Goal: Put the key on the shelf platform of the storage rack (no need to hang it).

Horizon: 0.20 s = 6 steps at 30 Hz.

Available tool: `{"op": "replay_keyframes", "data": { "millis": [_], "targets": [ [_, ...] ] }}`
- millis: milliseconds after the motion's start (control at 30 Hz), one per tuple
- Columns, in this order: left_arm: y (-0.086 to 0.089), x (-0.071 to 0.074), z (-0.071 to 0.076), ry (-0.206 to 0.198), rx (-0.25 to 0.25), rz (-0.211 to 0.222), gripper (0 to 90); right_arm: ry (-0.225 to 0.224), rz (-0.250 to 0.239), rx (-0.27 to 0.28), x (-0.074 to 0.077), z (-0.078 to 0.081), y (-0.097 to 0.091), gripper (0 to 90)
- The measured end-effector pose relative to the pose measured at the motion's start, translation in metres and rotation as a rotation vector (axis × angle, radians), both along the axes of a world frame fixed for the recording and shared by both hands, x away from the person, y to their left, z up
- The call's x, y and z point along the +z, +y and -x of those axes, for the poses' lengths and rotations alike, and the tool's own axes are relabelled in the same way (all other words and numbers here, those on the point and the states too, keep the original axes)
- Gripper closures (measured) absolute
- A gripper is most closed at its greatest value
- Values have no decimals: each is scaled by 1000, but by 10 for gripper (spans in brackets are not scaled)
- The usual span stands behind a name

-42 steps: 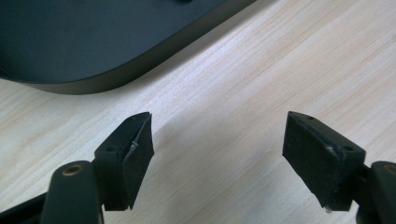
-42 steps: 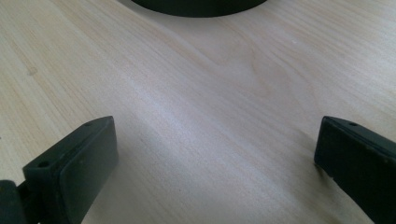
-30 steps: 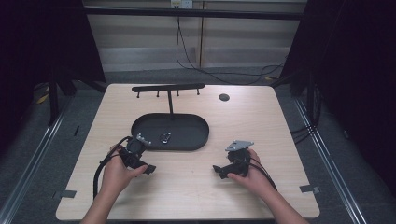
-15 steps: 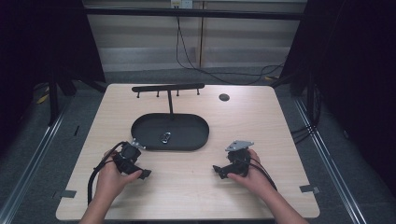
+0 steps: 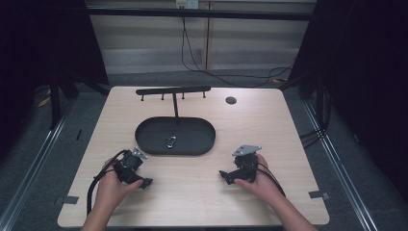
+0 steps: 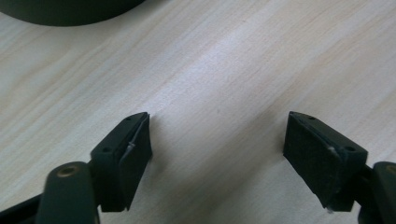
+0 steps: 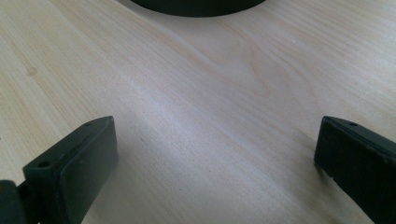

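A black oval tray (image 5: 149, 142) lies mid-table with a small silver carabiner (image 5: 171, 142) in it. A black hook rack (image 5: 173, 90) on a thin post rises from the tray's far side. My left gripper (image 5: 143, 182) rests low on the table near the front left, just short of the tray, jaws wide apart over bare wood (image 6: 217, 144). My right gripper (image 5: 225, 176) sits at the front right, also open with nothing between its jaws (image 7: 215, 154). The tray's dark rim (image 6: 70, 11) edges the top of the left gripper view, and the rim (image 7: 196, 5) tops the right gripper view too.
A small dark round disc (image 5: 231, 100) lies at the table's far right. Cables trail from both grippers toward the front edge. Dark curtains and metal rails flank the wooden table (image 5: 202, 192).
My left gripper has drawn back from the tray's near-left edge toward the front of the table. The right gripper has stayed in place.
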State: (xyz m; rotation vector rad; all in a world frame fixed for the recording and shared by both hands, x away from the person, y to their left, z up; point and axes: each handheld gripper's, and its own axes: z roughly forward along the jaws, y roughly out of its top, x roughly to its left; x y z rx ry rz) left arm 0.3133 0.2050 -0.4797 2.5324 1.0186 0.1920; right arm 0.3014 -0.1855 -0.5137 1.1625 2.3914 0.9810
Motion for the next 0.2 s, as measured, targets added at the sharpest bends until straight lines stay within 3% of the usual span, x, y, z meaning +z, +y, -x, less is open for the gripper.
{"op": "replay_keyframes", "data": {
  "millis": [200],
  "targets": [
    [-1, -1, 1, -9, -6, 9, 216, 1, 0, -1, 0, 0, 0, 0]
  ]
}}
